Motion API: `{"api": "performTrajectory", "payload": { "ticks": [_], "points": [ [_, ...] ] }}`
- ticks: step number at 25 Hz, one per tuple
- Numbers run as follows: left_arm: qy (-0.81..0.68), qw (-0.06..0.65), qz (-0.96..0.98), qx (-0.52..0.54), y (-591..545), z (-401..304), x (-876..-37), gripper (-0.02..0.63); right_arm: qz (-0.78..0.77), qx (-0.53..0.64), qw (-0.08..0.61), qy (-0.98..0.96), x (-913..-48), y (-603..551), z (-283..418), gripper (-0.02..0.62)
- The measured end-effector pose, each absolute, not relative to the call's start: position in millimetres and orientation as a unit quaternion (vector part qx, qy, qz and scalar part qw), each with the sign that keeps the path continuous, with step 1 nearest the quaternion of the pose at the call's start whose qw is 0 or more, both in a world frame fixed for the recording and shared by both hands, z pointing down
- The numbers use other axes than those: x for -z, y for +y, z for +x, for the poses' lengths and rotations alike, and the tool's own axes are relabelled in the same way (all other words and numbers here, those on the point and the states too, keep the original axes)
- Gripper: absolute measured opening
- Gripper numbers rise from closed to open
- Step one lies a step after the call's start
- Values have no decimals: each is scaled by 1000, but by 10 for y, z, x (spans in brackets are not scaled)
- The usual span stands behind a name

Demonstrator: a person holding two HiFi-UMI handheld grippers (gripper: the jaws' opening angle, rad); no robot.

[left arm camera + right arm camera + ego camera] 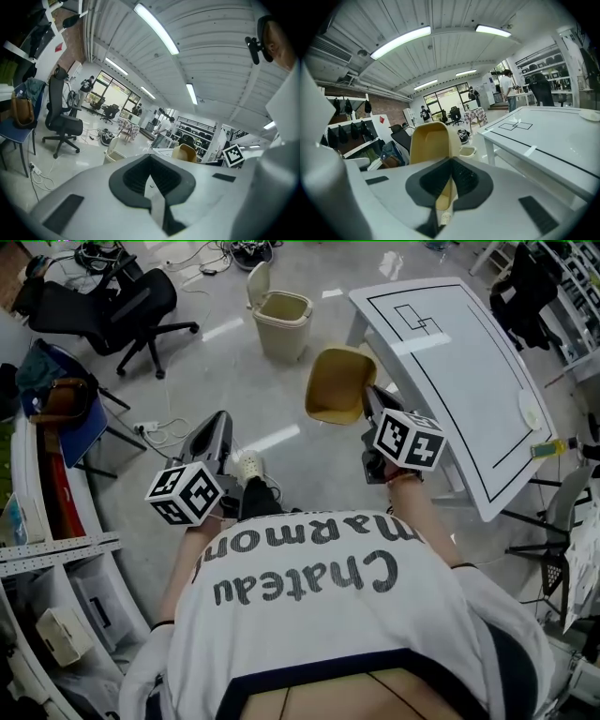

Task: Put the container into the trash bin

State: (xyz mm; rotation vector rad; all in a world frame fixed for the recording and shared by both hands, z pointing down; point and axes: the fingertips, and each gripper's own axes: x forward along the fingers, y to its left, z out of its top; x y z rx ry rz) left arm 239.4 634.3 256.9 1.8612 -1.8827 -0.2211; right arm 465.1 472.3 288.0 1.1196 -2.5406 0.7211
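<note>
Between the right gripper's (447,187) jaws sits one wall of the container (429,140), a smooth mustard-yellow plastic tub with rounded corners. The ribbed black pads (464,176) pinch it and cover the held edge, so the depth of the grip cannot be told. The tub stands out beyond the jaws, above the glossy grey floor (234,371). Well ahead of the jaws stands the trash bin (281,322), beige and squarish, its flap lid tipped up and its inside mostly out of sight. To the right of the jaws runs the white tabletop (469,381), marked with black lines and cut off at the picture edge. The left gripper's (152,187) jaws are pressed together on nothing.
</note>
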Motion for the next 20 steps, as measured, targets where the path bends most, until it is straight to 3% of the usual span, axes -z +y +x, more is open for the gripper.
{"api": "performTrajectory", "payload": {
  "ticks": [10,20],
  "points": [
    [-665,273,689,93,5605,1922,-2797,22,406,-258,180,-858,-3114,4250,4231,32],
    [-642,259,716,91,4781,1147,-2546,23,429,-257,163,-851,-2906,3544,3441,32]
  ]
}}
